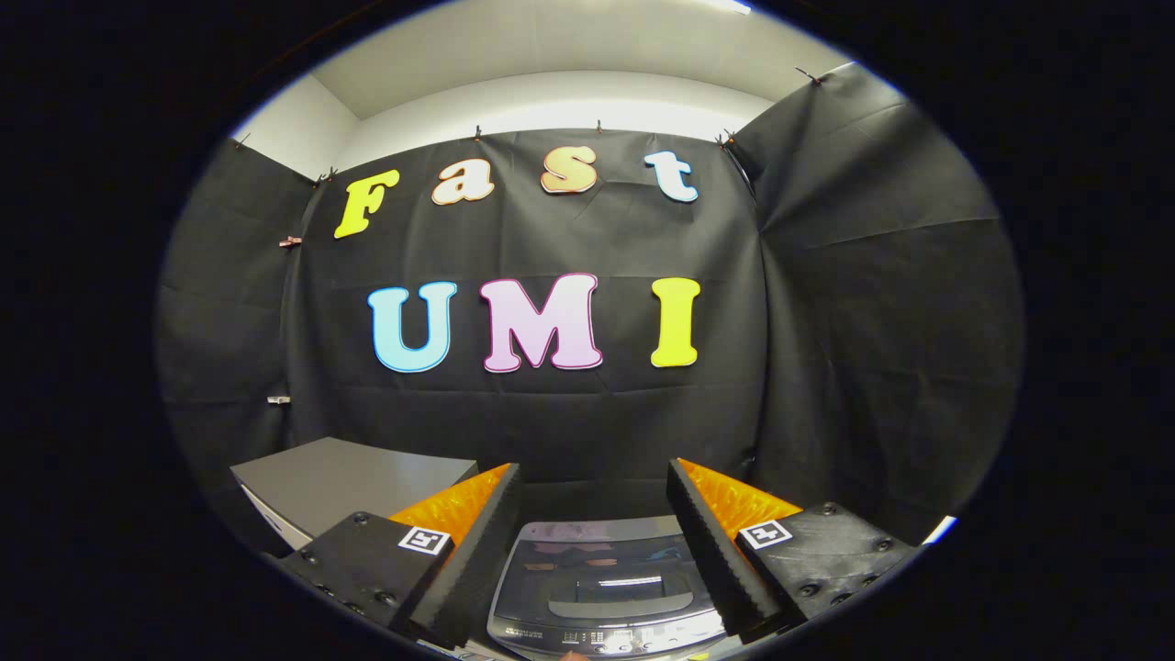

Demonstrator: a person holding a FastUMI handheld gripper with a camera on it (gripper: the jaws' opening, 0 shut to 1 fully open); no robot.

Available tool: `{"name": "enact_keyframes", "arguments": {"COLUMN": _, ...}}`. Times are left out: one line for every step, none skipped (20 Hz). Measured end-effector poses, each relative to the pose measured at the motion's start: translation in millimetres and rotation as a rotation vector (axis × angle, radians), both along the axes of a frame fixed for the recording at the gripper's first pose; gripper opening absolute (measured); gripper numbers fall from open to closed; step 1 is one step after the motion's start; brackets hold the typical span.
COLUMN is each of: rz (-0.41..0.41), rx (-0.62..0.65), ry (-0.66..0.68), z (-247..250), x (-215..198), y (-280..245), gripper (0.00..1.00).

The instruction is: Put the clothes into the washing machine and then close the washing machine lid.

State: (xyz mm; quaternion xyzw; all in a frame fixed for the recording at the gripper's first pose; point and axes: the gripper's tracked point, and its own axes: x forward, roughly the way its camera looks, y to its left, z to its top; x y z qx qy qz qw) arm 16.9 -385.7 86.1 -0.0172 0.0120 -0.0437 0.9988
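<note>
I hold the gripper (pixel 595 477) with its fingers spread apart and gripping nothing, the washing machine (pixel 601 588) lying below between them with its lid (pixel 601 567) down, a grey cabinet (pixel 353 482) beside it.

Spread claw (pixel 595 477) above lidded washing machine (pixel 601 588)

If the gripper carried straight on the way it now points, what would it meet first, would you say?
Probably the black cloth wall behind the washing machine. The gripper, jaws open and empty, seems aimed above the machine's closed lid, though depth is unclear.
</note>
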Motion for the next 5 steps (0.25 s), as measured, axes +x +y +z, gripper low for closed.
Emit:
{"name": "enact_keyframes", "arguments": {"rz": 0.001, "rx": -0.006, "ry": 0.003, "z": -0.3, "x": 0.7, "y": -0.2, "gripper": 0.98}}
{"name": "enact_keyframes", "arguments": {"rz": 0.002, "rx": -0.009, "ry": 0.006, "z": -1.0, "x": 1.3, "y": -0.4, "gripper": 0.98}}
{"name": "enact_keyframes", "arguments": {"rz": 0.003, "rx": -0.008, "ry": 0.006, "z": -2.0, "x": 2.6, "y": -0.7, "gripper": 0.98}}
{"name": "enact_keyframes", "arguments": {"rz": 0.003, "rx": -0.004, "ry": 0.007, "z": -2.4, "x": 3.1, "y": -1.1, "gripper": 0.98}}
{"name": "enact_keyframes", "arguments": {"rz": 0.001, "rx": -0.002, "ry": 0.007, "z": -2.8, "x": 3.4, "y": -1.3, "gripper": 0.98}}
